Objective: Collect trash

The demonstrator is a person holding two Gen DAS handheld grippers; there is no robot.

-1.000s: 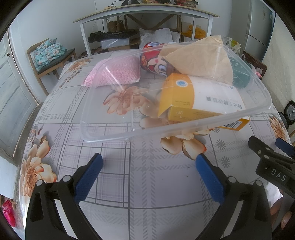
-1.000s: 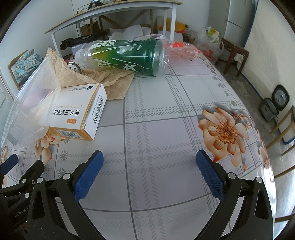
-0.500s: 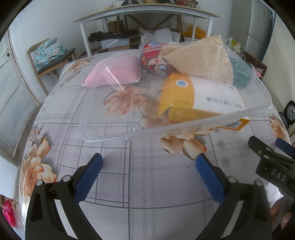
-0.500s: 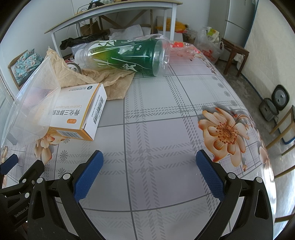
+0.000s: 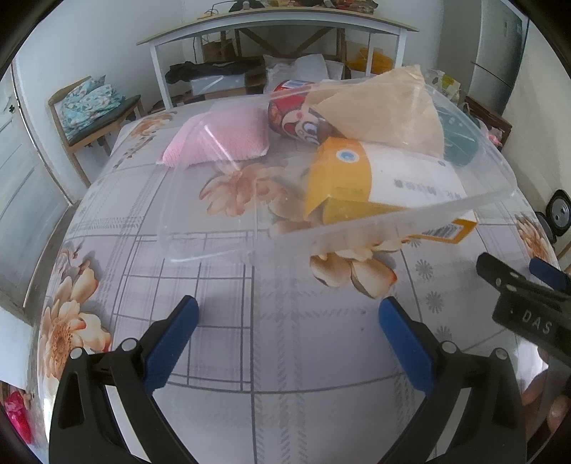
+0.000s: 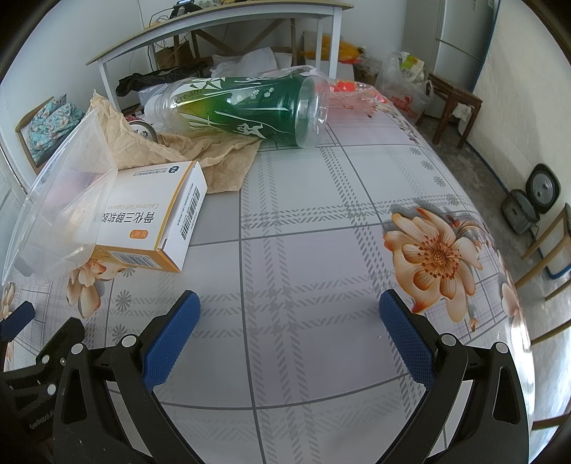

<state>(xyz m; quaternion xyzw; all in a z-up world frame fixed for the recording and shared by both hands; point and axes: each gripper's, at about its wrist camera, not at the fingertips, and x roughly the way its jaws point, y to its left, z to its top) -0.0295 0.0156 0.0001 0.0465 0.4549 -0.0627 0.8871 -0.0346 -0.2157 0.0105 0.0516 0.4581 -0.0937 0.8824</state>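
A clear plastic tray (image 5: pixel 221 200) leans tilted over an orange-and-white box (image 5: pixel 385 182) on the flowered table. Behind it lie a pink cloth (image 5: pixel 221 142), a red cartoon can (image 5: pixel 296 117) and crumpled brown paper (image 5: pixel 385 107). My left gripper (image 5: pixel 287 339) is open and low over bare tablecloth, short of the tray. The right wrist view has the box (image 6: pixel 157 221), brown paper (image 6: pixel 200 153) and a green bottle (image 6: pixel 249 107) on its side to the far left. My right gripper (image 6: pixel 287 339) is open over bare cloth, to the right of the box.
A red plastic bag (image 6: pixel 357 92) lies at the table's far edge behind the bottle. The table edge (image 6: pixel 514 285) drops off on the right, with chairs and floor clutter beyond. A white desk (image 5: pixel 278 25) and a chair (image 5: pixel 96 114) stand past the far end.
The left wrist view has shifted slightly and blurred, with the tray and box a little higher in it. The right wrist view is unchanged. Both grippers stay open.
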